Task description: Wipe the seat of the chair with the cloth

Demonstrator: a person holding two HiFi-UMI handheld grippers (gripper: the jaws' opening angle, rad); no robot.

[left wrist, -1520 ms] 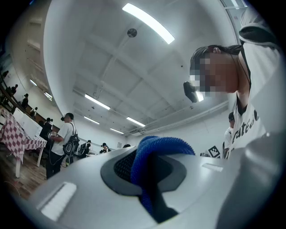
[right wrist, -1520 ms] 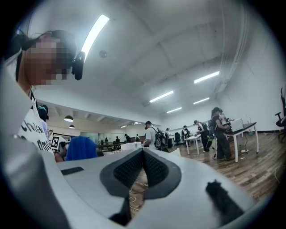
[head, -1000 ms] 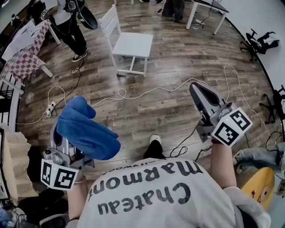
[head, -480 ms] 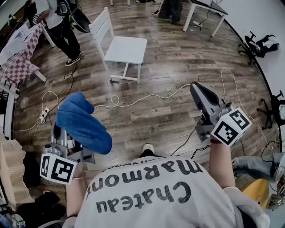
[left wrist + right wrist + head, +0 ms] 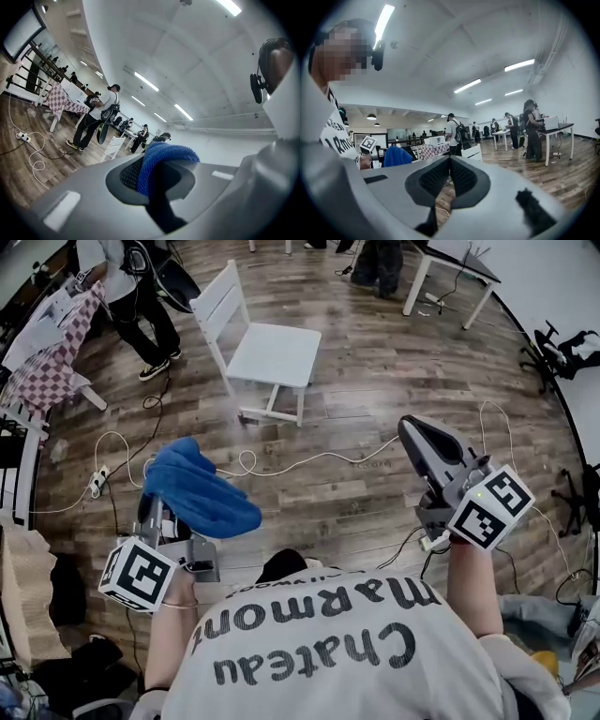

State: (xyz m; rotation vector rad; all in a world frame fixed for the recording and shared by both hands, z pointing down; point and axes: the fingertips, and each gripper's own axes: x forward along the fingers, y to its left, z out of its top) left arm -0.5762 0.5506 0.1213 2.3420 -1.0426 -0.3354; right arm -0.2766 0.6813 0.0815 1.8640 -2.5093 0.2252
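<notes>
Wood floor (image 5: pixel 375 381), white chair (image 5: pixel 277 352) toward its far edge: your left gripper (image 5: pixel 154 176) pinches the blue cloth (image 5: pixel 202 491); your right gripper (image 5: pixel 449 176) is pressed together, empty. 1 loose cable (image 5: pixel 314 457) crossing your path could trip you.

Cluttered wood floor (image 5: pixel 375 409)
A white cord (image 5: pixel 319 457) loops across toward a power strip (image 5: pixel 98 481); a checkered bench (image 5: pixel 42 381) stands far left.

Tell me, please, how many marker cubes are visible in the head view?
2. One marker cube rides on the left gripper at lower left, below the blue cloth; the other is on the right gripper at lower right. None seems hidden.
</notes>
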